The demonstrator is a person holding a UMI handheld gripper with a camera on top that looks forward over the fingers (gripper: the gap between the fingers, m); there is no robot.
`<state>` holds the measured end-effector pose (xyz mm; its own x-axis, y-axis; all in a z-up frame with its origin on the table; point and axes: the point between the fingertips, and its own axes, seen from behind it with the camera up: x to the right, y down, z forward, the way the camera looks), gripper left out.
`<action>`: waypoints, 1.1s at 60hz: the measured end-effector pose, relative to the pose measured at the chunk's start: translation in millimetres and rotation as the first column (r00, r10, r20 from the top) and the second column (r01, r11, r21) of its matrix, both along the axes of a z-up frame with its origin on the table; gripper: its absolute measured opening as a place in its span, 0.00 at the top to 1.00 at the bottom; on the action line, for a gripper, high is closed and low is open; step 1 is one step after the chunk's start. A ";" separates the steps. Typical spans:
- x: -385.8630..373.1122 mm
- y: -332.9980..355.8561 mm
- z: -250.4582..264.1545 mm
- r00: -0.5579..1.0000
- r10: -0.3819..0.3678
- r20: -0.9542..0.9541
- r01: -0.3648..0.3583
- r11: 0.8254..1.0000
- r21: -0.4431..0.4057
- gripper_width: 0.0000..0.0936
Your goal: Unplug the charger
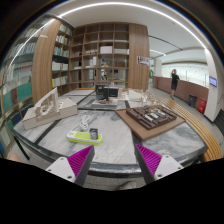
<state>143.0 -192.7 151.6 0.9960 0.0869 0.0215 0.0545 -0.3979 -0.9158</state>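
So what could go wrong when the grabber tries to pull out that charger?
The gripper is open and the charger on its yellow-green base sits well beyond the fingers, left of their midline, so a straight approach would probably miss it. The base rests loose on the marble table, so it may lift or slide with a pull. The display model stands close by and could be bumped.

You can't make out what sits on the green tray; it's too small. The person far off is tiny, and the finger bases are cut off.
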 end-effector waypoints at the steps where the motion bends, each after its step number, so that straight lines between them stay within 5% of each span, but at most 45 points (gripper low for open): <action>1: 0.6 0.5 0.1 1.000 -0.002 0.000 0.002 1.000 0.000 0.10; 12: 8.7 29.0 -6.8 1.000 -0.024 -0.006 0.024 1.000 -0.014 0.10; 42: -102.7 187.1 -101.5 0.992 0.083 -0.096 -0.090 0.993 -0.071 0.12; 49: -114.3 218.3 -113.8 0.995 0.091 -0.041 -0.094 0.993 -0.065 0.36; 51: -114.6 222.6 -122.9 0.996 0.084 -0.030 -0.086 0.993 -0.085 0.59; 53: -106.3 227.2 -125.5 0.998 0.057 0.000 -0.057 0.996 -0.073 0.72; 60: -107.8 229.6 -120.0 0.998 0.048 -0.034 -0.048 0.999 -0.001 0.90; 66: -107.5 231.7 -121.5 0.997 0.042 -0.066 -0.042 0.999 -0.010 0.91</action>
